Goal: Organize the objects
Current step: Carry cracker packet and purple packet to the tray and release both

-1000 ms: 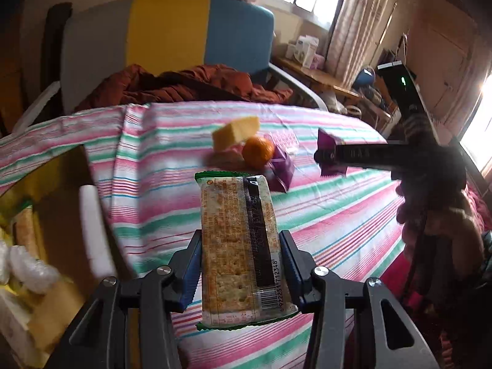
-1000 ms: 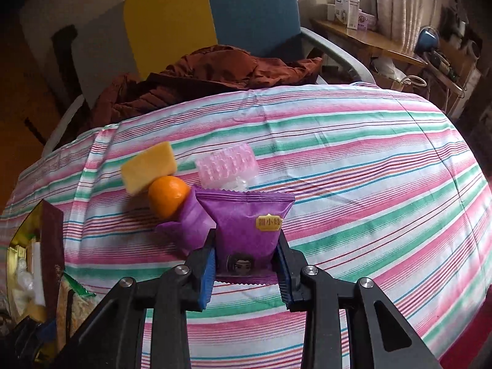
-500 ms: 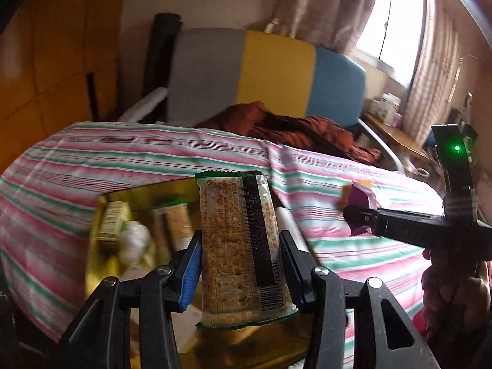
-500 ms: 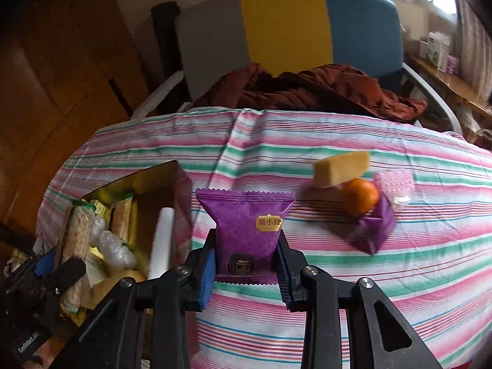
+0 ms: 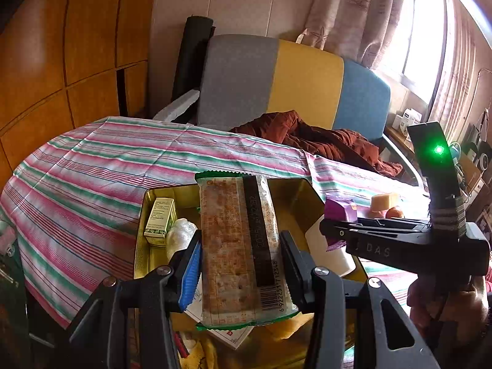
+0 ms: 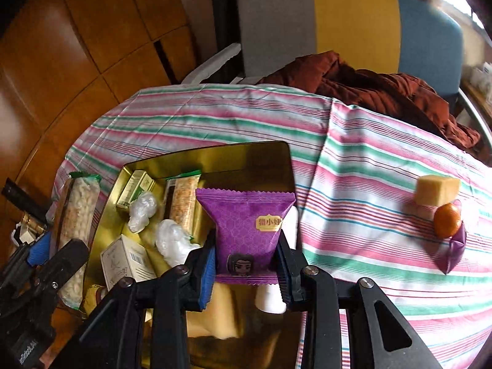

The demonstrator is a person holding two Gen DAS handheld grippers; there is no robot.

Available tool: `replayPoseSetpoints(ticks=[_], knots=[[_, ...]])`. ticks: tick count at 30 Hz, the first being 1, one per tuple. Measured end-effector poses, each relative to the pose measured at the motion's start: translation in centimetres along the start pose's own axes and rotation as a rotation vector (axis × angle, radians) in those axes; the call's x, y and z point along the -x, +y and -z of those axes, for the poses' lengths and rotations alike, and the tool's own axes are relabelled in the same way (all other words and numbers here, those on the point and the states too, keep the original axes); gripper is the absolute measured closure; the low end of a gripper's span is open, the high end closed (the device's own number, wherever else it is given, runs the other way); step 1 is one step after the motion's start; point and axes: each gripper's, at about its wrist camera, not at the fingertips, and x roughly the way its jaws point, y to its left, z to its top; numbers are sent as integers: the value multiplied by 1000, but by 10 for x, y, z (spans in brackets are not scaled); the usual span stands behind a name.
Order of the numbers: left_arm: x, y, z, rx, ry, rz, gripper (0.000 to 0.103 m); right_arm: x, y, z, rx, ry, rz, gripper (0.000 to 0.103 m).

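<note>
My left gripper [image 5: 240, 264] is shut on a long cracker packet [image 5: 236, 246] and holds it above the gold tin [image 5: 295, 190]. My right gripper [image 6: 246, 264] is shut on a purple snack packet [image 6: 246, 224], also above the gold tin [image 6: 246, 160]. The tin holds small boxes [image 6: 135, 189], white wrapped lumps [image 6: 173, 240], a cracker packet [image 6: 183, 203] and a white bottle [image 6: 270, 301]. On the striped cloth to the right lie a yellow block [image 6: 436, 189], an orange [image 6: 447, 220] and another purple packet [image 6: 455, 249].
The table has a striped cloth [image 6: 353, 184]. A grey, yellow and blue chair [image 6: 353, 21] with a brown jacket [image 6: 369, 86] stands behind it. A wooden wall [image 6: 77, 46] is at the left. The left gripper with its packet shows at the right wrist view's left edge [image 6: 46, 255].
Both grippers have swung left from over the loose items on the cloth to above the gold tin, each still holding its packet.
</note>
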Motion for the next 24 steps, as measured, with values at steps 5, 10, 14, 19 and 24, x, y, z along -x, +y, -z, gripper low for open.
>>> replayPoseSetpoints(ticks=[5,10,14,19,24], knots=[[-1,0,0,6,6,7,55,-3,4,2,4,8,5,68],[-8,-3,-1,12,34,21,55,-4,3,3,-9,12,8,67],[-21,2,-4,59,88,62,55,-6,1,2,-20,11,15,63],[-23,17,-4,129,98,86,54,2,0,6,-27,-19,23,39],[-18,32,2,162,93,44,54,7,-4,12,-45,-20,21,39]])
